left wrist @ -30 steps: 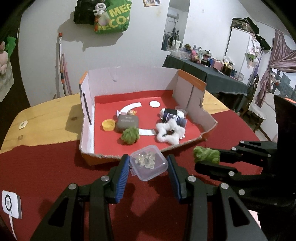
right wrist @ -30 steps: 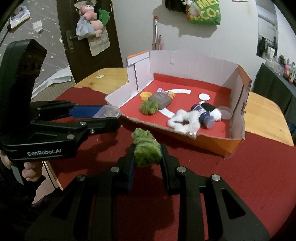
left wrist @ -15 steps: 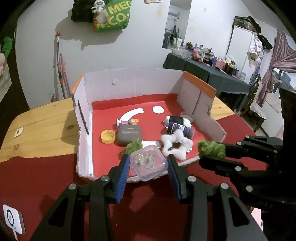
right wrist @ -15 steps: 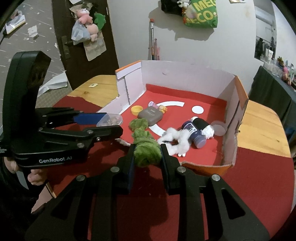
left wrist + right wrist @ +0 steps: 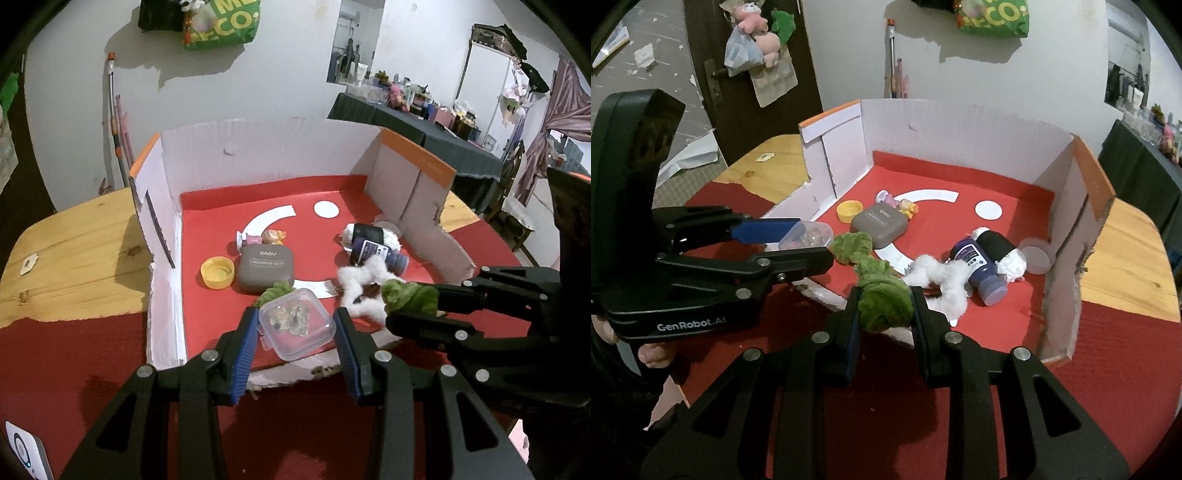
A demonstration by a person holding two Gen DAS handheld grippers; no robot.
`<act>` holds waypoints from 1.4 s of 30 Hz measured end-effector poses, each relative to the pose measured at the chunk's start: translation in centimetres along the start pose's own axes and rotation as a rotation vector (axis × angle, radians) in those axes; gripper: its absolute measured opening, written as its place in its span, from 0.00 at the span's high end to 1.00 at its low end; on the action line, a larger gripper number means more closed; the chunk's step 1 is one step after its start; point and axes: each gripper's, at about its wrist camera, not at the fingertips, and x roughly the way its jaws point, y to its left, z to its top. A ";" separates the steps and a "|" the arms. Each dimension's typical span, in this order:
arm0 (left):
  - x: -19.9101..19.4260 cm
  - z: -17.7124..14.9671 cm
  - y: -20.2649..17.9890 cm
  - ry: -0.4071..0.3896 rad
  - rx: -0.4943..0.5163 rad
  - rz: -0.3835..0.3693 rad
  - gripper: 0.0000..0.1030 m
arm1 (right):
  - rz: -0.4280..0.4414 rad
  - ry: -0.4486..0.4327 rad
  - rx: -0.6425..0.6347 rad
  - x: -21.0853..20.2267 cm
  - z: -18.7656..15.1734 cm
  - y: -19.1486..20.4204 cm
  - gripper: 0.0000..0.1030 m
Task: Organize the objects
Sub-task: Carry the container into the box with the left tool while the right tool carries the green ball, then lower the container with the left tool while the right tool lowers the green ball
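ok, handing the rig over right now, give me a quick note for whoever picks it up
Left tool: shut on the clear lidded box, above the near edge of the cardboard tray.
Right tool: shut on a green fuzzy scrunchie, also at the tray's near edge.
Already in the tray: yellow cap, grey case, second green scrunchie, white fluffy scrunchie, dark bottle, small toy figure.
Done: six items lying in the tray.
Left: set both held items down inside, then release. Nothing else loose on the red cloth in these views.
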 end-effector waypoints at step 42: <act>4.5 0.1 0.8 0.137 0.035 0.024 0.58 | -0.018 0.194 0.038 4.8 1.1 -4.2 0.77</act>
